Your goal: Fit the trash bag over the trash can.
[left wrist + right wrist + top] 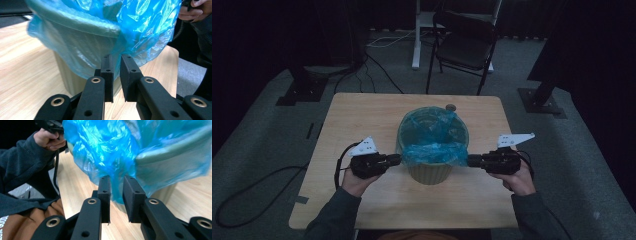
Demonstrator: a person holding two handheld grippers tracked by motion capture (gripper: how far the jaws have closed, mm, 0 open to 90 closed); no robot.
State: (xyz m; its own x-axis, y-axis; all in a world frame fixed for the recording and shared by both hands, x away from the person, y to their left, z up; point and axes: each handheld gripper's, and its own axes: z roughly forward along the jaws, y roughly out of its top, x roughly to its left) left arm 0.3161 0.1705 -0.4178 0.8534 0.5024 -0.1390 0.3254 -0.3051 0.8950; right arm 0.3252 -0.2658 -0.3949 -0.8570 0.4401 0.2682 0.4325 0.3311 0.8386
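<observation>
Two grippers flank a pale green bin (430,170) that stands near the middle of the wooden table (362,115). The left gripper (398,159) sits at the bin's left side, the right gripper (471,160) at its right. A blue plastic bag (434,152) lines the bin and drapes over its near rim. Each gripper's jaws stand narrowly apart with a fold of the bag's hanging edge between them, not pinched.

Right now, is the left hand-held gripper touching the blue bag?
Touching: in the left gripper view the bag's hem hangs between the left hand-held gripper's jaws, against the pads.
</observation>
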